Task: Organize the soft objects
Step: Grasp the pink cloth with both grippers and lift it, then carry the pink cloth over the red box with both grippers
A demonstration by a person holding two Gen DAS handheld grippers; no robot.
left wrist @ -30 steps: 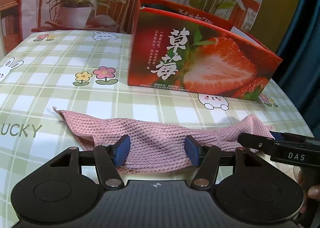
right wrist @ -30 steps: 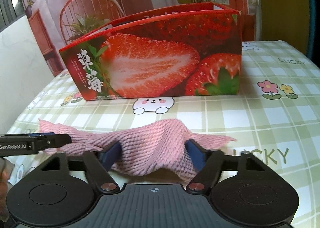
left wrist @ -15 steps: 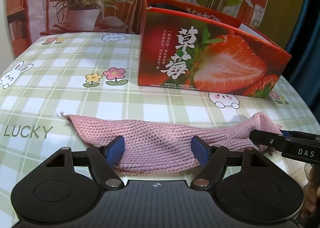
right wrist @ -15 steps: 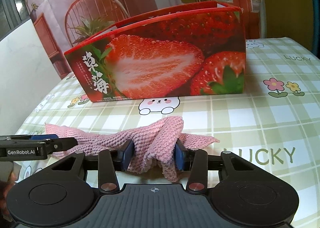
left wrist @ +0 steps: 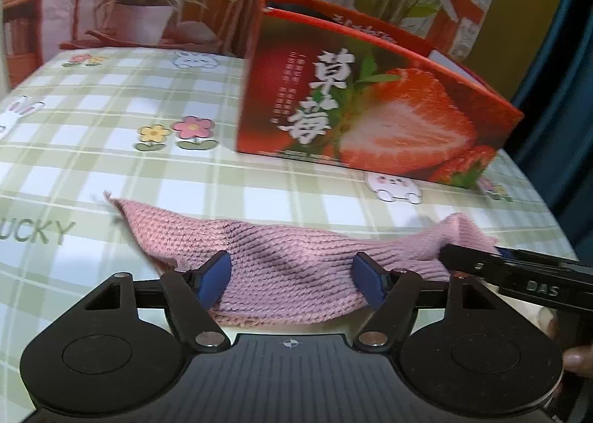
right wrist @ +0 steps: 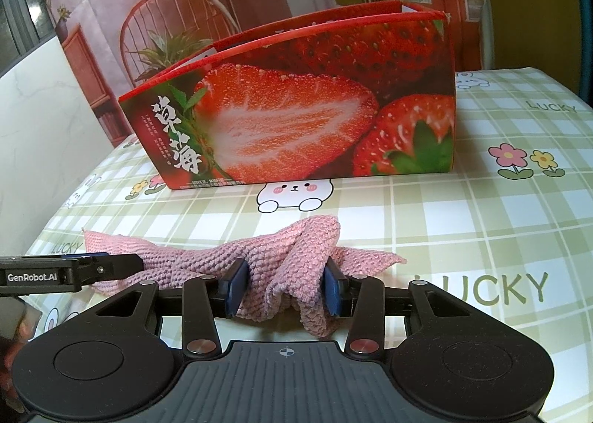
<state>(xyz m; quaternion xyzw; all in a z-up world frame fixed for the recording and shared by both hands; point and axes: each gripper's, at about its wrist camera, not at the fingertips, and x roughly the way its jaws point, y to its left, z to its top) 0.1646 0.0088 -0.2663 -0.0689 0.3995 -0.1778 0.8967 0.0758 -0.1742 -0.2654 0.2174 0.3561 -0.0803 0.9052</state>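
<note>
A pink knitted cloth [left wrist: 289, 260] lies stretched across the checked tablecloth near the front edge. My left gripper [left wrist: 292, 276] is open, its blue pads on either side of the cloth's near edge. My right gripper [right wrist: 283, 287] is shut on a bunched fold of the cloth [right wrist: 292, 267] at its right end and lifts it slightly. The right gripper also shows at the right of the left wrist view [left wrist: 519, 271]. The left gripper shows at the left of the right wrist view [right wrist: 74, 267].
A red strawberry-print cardboard box [left wrist: 370, 108], open at the top, stands behind the cloth; it also shows in the right wrist view [right wrist: 296, 108]. The tablecloth [left wrist: 111, 119] has flower and bunny prints. A potted plant [left wrist: 144, 15] is behind the table.
My right gripper has closed on the cloth's right end, bunching it into a fold. My left gripper has stayed open at the cloth's near edge.
</note>
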